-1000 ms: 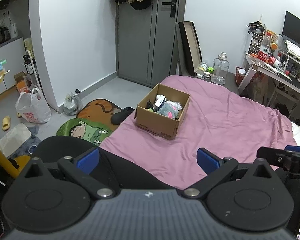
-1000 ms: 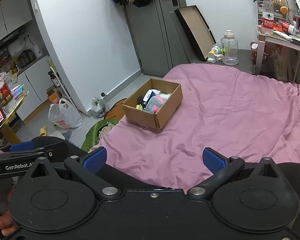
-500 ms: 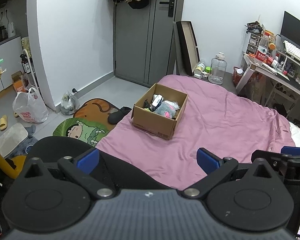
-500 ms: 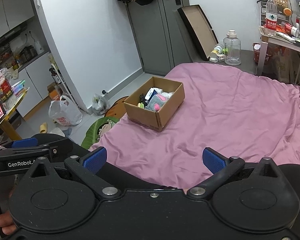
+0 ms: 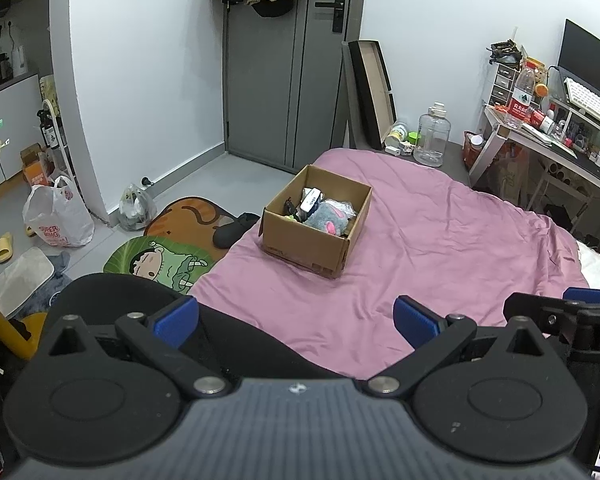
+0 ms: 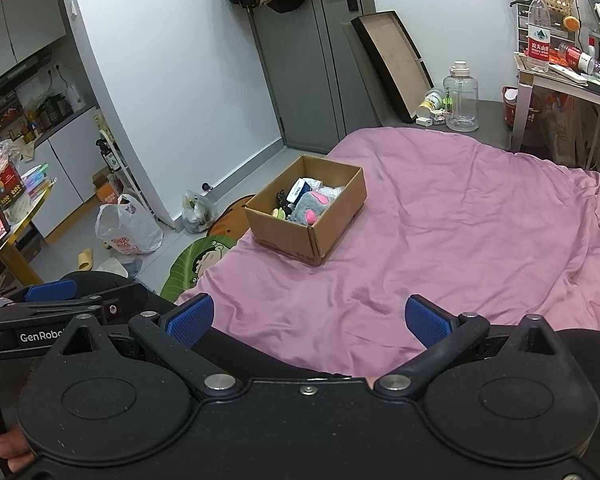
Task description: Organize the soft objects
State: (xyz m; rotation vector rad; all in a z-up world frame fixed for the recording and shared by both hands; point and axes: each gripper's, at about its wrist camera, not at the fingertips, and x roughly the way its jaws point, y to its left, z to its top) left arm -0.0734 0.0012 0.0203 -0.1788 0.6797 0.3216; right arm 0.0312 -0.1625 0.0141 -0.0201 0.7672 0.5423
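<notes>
Grippers both empty and spread wide: left gripper and right gripper hang low over the near edge of the pink bed, well apart from the cardboard box holding the grey plush toy among other bits. Best approach, likely: reach straight across, come down from above to clear the box walls, pinch the plush body only. Nothing lies between; floor mats and bags sit off the bed's left side.

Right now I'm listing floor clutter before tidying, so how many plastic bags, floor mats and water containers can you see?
Plastic bags: 2, white and clear
Floor mats: 2, orange cat and green cartoon
Water containers: 2, clear jug and labelled bottle
Total: 6
</notes>
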